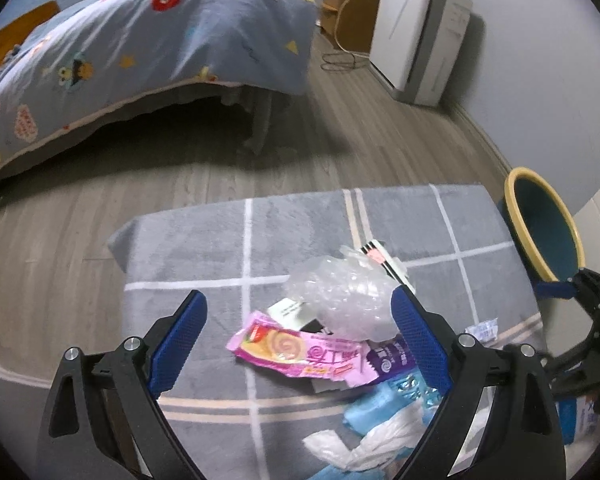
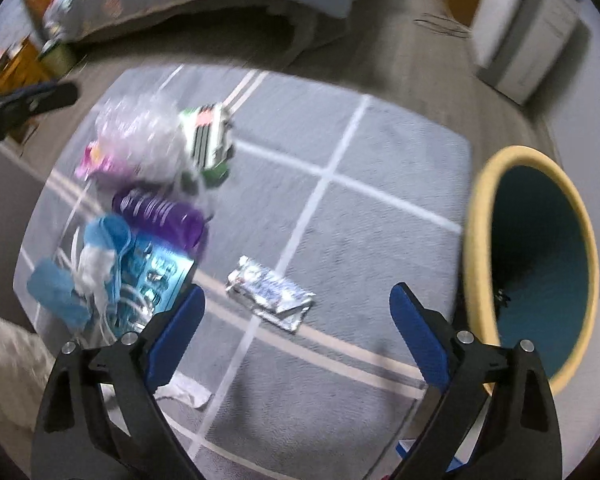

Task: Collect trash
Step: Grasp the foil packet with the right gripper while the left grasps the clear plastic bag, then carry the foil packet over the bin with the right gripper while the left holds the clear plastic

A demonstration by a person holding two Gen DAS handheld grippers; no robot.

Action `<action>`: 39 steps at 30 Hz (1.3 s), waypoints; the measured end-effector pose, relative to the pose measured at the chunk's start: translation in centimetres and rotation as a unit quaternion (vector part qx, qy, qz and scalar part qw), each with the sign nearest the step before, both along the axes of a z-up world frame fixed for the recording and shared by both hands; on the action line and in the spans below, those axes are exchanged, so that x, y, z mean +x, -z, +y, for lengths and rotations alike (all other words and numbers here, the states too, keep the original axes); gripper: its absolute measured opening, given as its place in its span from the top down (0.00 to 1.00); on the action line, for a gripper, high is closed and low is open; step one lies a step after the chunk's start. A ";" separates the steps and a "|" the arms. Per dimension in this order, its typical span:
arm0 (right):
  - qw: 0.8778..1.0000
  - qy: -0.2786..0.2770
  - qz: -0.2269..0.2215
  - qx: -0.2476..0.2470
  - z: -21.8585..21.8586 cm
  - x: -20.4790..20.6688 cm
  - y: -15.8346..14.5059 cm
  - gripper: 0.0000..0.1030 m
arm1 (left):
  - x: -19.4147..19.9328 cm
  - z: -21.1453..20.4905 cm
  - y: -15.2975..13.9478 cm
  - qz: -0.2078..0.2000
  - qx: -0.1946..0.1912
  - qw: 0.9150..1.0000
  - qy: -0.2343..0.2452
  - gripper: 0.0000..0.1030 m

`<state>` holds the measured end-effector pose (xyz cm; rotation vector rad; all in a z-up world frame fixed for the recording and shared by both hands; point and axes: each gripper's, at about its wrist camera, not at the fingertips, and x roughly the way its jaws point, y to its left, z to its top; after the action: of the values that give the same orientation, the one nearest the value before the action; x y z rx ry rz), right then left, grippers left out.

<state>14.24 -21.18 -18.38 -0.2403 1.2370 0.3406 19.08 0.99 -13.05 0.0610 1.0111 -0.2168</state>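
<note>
A pile of trash lies on a grey rug [image 1: 204, 248] with white lines: a clear bubble-wrap wad [image 1: 340, 296], a pink snack wrapper [image 1: 296, 352], a purple wrapper [image 1: 388, 356], blue and white plastic bits [image 1: 380, 424]. My left gripper [image 1: 298, 324] is open and empty, hovering over the pile. In the right wrist view the pile [image 2: 148, 200] sits left, and a silver wrapper [image 2: 270, 298] lies alone just ahead of my open, empty right gripper [image 2: 296, 308]. A yellow-rimmed teal bin [image 2: 532, 264] stands at the right, also seen in the left wrist view [image 1: 544, 224].
A bed with a blue patterned cover [image 1: 140, 48] stands beyond the rug on wood flooring. A white appliance [image 1: 416, 32], a wooden cabinet [image 1: 352, 8] and a cable [image 1: 340, 60] are by the far wall. A striped white box [image 2: 208, 136] lies by the pile.
</note>
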 end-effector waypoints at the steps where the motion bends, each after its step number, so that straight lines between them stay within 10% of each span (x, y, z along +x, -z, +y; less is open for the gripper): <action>1: 1.000 -0.006 0.001 -0.002 0.2 0.0 0.3 0.13 | 0.2 -0.2 0.3 0.004 0.000 1.000 0.001 0.10; 22: 0.999 -0.023 0.040 -0.010 1.3 1.6 3.7 0.71 | 2.3 -3.0 3.7 0.049 0.011 0.998 0.034 0.12; 31: 1.000 -0.001 0.026 0.018 -0.2 2.3 2.0 0.72 | 1.9 -3.9 4.4 0.079 0.003 0.994 0.069 0.79; 39: 0.999 0.024 0.004 0.035 -1.4 2.8 0.4 0.72 | 1.3 -4.9 2.1 0.037 0.003 0.995 0.095 0.85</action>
<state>17.04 -22.59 -18.75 -0.1496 1.2339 0.3434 20.38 -3.90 -15.17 0.1562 1.0801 -0.3919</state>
